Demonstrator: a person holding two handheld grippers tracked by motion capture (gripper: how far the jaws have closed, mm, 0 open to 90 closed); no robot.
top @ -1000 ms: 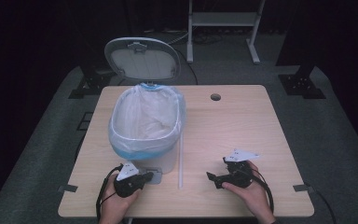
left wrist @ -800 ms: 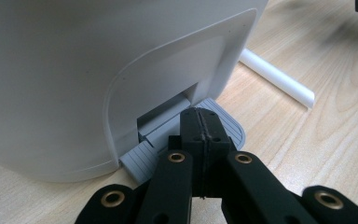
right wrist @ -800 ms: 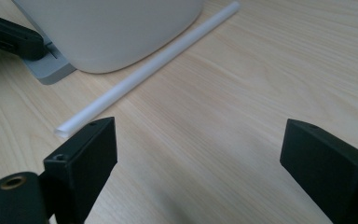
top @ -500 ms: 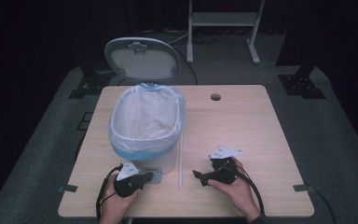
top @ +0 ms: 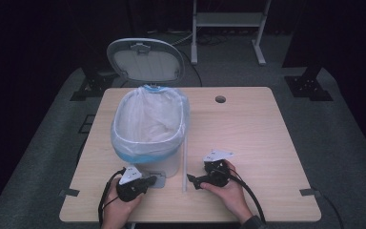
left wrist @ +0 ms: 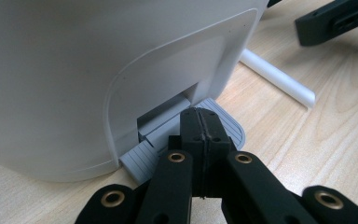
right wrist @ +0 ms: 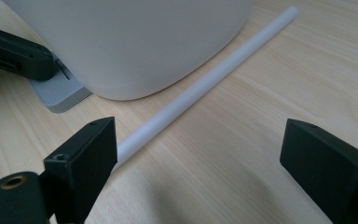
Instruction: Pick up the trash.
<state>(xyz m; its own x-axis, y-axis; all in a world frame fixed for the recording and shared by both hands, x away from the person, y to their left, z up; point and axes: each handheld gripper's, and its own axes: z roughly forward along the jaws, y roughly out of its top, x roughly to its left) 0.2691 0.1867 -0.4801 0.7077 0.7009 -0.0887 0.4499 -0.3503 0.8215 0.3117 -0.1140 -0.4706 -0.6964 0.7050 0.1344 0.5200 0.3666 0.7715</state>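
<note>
A white pedal bin [top: 148, 143] with a pale blue liner stands on the table, its lid [top: 145, 59] raised. My left gripper [top: 150, 180] is shut, and its tips [left wrist: 199, 122] rest on the grey foot pedal [left wrist: 228, 128] at the bin's base [left wrist: 98, 70]. A thin white rod [top: 185, 160] lies on the table just right of the bin. My right gripper [top: 191, 181] is open and points left at the rod's near end. In the right gripper view the rod [right wrist: 205, 88] runs between the jaws, close to the left one, with nothing gripped [right wrist: 205, 161].
The wooden table [top: 257, 138] has a cable hole [top: 220, 99] at the back. My left gripper [right wrist: 18, 53] and the pedal [right wrist: 60, 93] sit left of the rod. Open tabletop lies to the right of my right hand.
My right gripper has moved left across the table and turned toward the rod's near end. My left gripper has stayed on the pedal, and the lid has stayed up.
</note>
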